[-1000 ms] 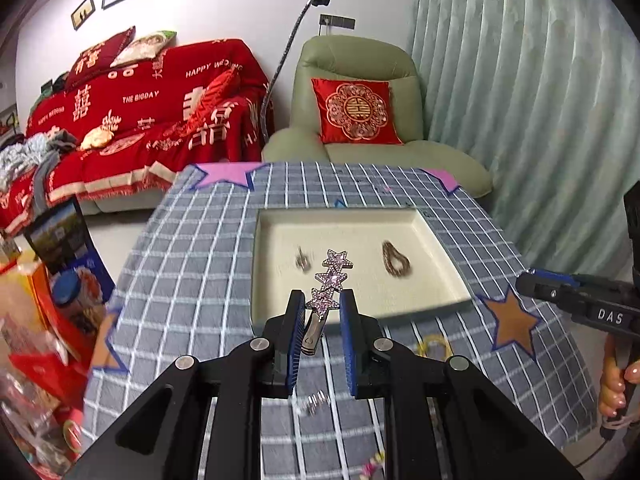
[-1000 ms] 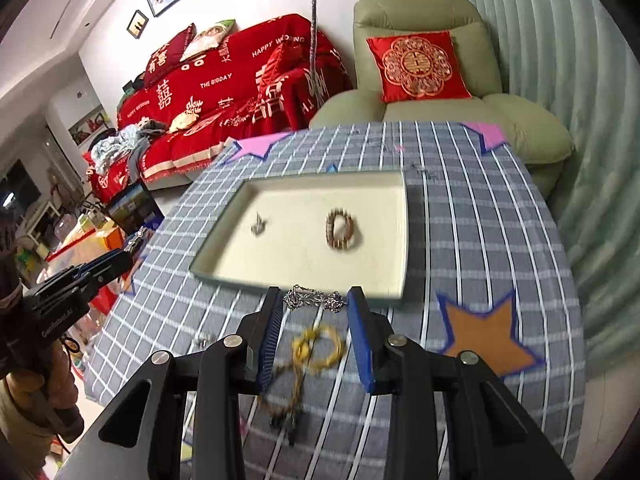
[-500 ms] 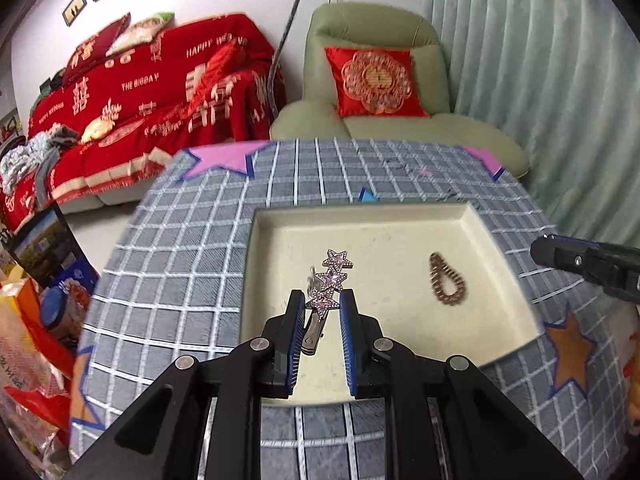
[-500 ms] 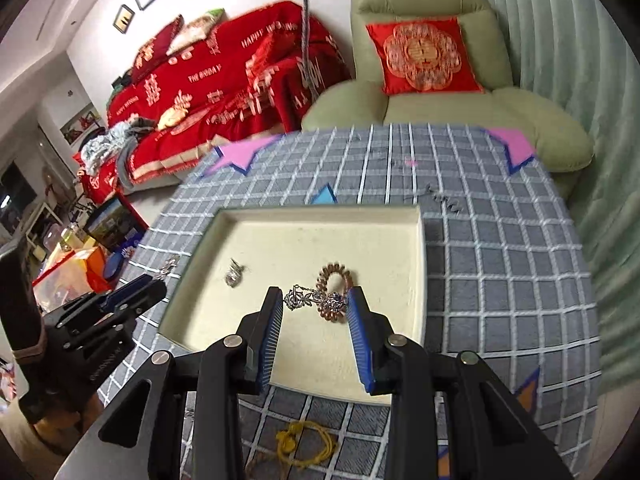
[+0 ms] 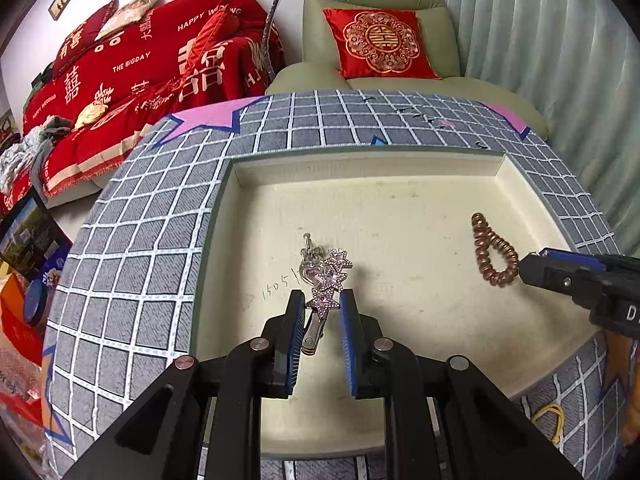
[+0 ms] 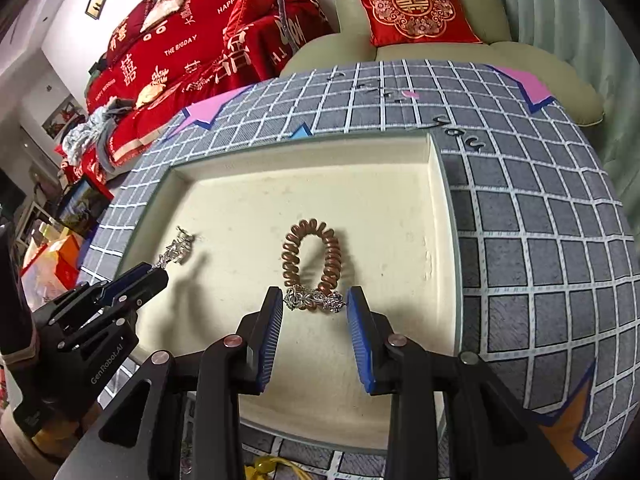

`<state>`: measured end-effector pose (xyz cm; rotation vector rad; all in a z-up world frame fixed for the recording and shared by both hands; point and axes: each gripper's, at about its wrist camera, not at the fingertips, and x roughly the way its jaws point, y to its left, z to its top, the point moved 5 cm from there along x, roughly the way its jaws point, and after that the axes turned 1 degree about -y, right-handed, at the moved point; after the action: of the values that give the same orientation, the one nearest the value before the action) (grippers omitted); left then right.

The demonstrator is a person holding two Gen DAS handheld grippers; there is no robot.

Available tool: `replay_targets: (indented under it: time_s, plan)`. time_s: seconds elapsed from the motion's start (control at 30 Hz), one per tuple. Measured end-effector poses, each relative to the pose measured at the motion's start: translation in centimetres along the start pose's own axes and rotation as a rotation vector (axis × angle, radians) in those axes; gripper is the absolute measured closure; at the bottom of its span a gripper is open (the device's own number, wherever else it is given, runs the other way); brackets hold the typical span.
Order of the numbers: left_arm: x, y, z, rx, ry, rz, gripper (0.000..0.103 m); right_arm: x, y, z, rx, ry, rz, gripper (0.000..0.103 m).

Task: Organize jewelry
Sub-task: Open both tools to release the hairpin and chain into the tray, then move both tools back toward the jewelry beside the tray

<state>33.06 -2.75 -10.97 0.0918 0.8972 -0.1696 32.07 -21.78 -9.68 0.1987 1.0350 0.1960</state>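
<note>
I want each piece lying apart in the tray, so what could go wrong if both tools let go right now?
1. The star hair clip in the left tool hangs right over a small silver charm; dropped here, it would likely land on it and tangle.
2. The silver chain in the right tool sits just in front of the copper spiral hair tie, so it may fall across the coils and snag.
</note>
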Motion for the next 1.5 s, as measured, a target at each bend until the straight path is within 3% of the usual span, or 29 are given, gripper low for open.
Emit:
replay_targets:
  time_s: [0.47, 0.7, 0.97, 1.0, 1.03, 1.07, 1.1, 1.17, 1.37, 1.5]
  plan:
    - [1.0, -1.0, -1.0, 0.056, 0.014, 0.051, 0.075, 1.2, -0.4, -1.2, 0.007, 0.028, -0.007, 0.065]
    - [0.6, -1.1, -0.9, 0.046, 0.011, 0.05, 0.075, 0.8, 0.2, -0.8, 0.029, 0.016, 0.033, 0.047]
    - [-1.3, -0.6, -0.1, 0.025, -0.023, 0.02, 0.075, -2.3, -0.1, -0.1, 0.103, -0.063, 0.088, 0.026]
    - [-1.6, -0.6, 0.0, 0.027, -0.029, 0.018, 0.073, -2.6, -0.2, -0.1, 0.107, -0.07, 0.091, 0.025]
    - [-1.9, -0.5, 0.0, 0.029, -0.034, 0.018, 0.063, -3.2, -0.1, -0.2, 0.111, -0.079, 0.095, 0.025]
    - [-2.2, -0.5, 0.0, 0.028, -0.04, 0.02, 0.02, -3.7, -0.1, -0.2, 0.113, -0.089, 0.097, 0.025]
    - [-2.7, -0.3, 0.0, 0.022, -0.058, 0.029, 0.0, -4.1, -0.1, -0.3, 0.114, -0.095, 0.098, 0.024]
    - [-4.2, -0.1, 0.1, 0.02, -0.118, 0.046, 0.0, -5.1, 0.0, -0.5, 0.117, -0.109, 0.103, 0.023]
    - [-6.6, 0.4, 0.1, 0.027, -0.128, 0.035, 0.0, -7.6, 0.0, -1.4, 0.144, -0.142, 0.115, 0.014]
    - [-8.8, 1.2, -0.9, 0.029, -0.151, 0.034, 0.0, -9.1, -0.1, -2.2, 0.164, -0.17, 0.133, 0.0]
